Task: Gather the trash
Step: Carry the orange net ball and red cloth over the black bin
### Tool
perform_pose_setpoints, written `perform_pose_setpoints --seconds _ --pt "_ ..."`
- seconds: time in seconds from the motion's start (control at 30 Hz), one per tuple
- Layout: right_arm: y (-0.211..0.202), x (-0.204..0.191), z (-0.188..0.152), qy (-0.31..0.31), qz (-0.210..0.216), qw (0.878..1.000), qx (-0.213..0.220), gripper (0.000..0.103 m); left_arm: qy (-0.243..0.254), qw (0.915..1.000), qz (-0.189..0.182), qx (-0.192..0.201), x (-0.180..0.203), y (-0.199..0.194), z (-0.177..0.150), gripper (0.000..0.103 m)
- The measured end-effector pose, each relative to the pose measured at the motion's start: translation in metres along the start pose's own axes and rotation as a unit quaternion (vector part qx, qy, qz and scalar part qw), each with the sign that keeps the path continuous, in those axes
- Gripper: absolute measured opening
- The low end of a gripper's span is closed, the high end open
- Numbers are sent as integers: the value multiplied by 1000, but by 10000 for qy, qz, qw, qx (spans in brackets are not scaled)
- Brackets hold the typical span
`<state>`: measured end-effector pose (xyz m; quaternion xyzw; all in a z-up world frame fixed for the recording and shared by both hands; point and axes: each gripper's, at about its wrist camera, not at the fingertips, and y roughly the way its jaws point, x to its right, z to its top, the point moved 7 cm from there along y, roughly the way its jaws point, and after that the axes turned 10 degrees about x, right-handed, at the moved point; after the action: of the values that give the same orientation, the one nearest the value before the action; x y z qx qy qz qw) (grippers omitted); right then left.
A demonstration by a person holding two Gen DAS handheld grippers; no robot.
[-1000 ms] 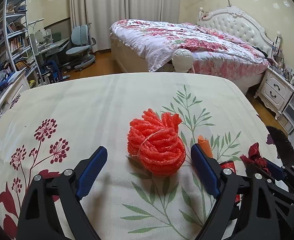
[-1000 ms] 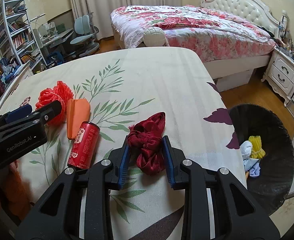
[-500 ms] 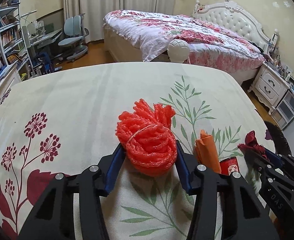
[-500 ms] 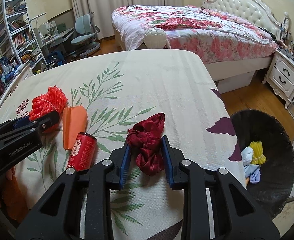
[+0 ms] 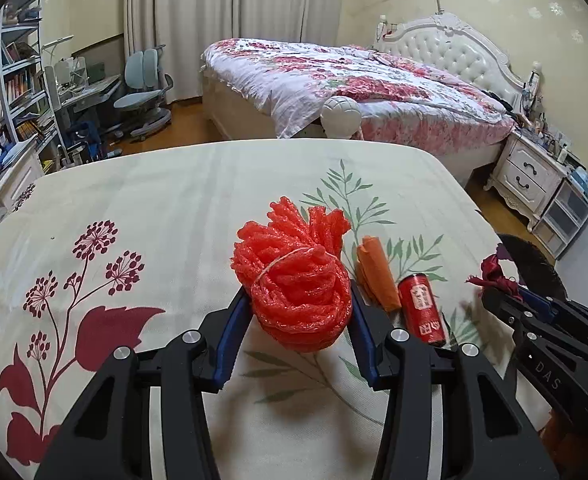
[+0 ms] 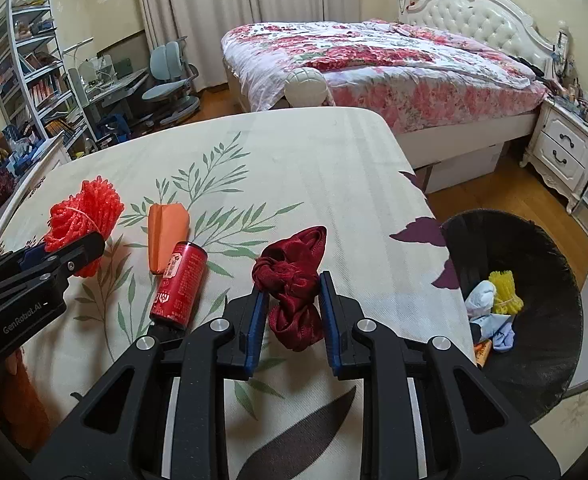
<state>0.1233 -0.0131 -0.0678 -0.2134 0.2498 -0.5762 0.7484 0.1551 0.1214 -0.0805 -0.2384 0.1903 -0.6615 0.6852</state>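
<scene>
— Bedroom all round, and the work goes on over a bedspread (image 6: 334, 168) printed with leaves and flowers. Where do the two grippers stand?

— Each has its fingers closed on something. The left gripper (image 5: 300, 316) is clamped on a bundle of red netting (image 5: 294, 280), pads pressing its lower sides. The right gripper (image 6: 291, 312) is pinching a knotted dark red cloth (image 6: 294, 276) at its lower half; the knot and the loose end stick out forward past the fingertips.

— What does the next move turn on?

— The bin (image 6: 550, 384). It stands on the floor off the right edge of the bedspread, to the right of the right gripper and below it. I judge the cloth has the short trip: swing right, past the edge, over the opening. The netting is well apart from the bin, with the whole right gripper in between.

— Anything already in the bin?

— Yes: a yellow bundle (image 6: 504, 292), some pale blue and white scraps (image 6: 490, 320), and a small orange bit low down.

— And what is left lying out?

— A red can (image 6: 179, 286) on its side, long axis pointing away, and a folded orange paper (image 6: 165, 232) touching its far end, both between the grippers.
</scene>
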Motion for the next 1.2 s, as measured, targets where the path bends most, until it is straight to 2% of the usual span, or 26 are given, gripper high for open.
perform_pose_setpoints --seconds 0.5,1.2 --pt "-64 52 -10 250 -438 9979 395 24 275 9971 -652 295 72 -42 -7 48" --pt "-108 137 -19 726 -1164 9876 766 25 838 9873 -1291 397 175 -41 -14 48"
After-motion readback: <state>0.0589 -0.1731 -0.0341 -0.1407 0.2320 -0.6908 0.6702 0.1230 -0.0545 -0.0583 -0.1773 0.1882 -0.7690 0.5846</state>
